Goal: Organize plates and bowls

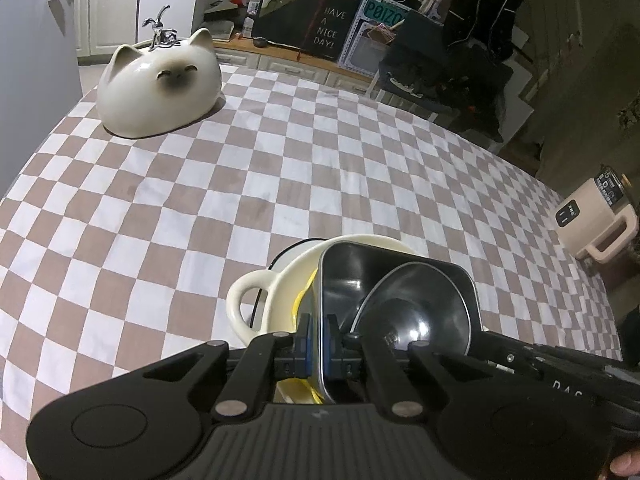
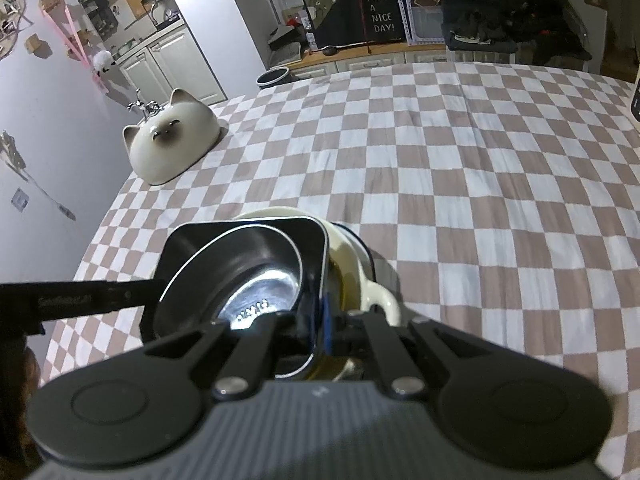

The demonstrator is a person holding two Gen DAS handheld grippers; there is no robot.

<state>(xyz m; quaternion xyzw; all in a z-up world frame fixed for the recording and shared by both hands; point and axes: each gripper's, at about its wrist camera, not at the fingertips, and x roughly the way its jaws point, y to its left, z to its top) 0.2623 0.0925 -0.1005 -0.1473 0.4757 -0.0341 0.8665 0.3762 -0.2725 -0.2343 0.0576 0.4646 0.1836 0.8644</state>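
A square steel dish [image 1: 348, 272] with a round steel bowl [image 1: 420, 312] inside it rests in a cream two-handled dish [image 1: 248, 300]. That dish sits over something yellow [image 1: 302, 300] and a white plate with a dark rim [image 1: 292, 250]. My left gripper [image 1: 318, 344] is shut on the square dish's left wall, blue pads either side of the rim. In the right wrist view my right gripper [image 2: 320, 328] is shut on the opposite wall of the square steel dish [image 2: 248, 232], with the round bowl [image 2: 256, 280] and cream dish [image 2: 380, 300] beside it. An upside-down cat-shaped bowl [image 1: 160, 88] stands far left.
The stack stands near the front of a checked tablecloth [image 1: 280, 184]. A cream electric kettle [image 1: 596, 220] stands past the table's right edge. A faucet [image 1: 160, 32] shows behind the cat bowl. Beyond the table are cabinets, a "HAVE A NICE DAY" sign [image 2: 382, 12] and dark clothes.
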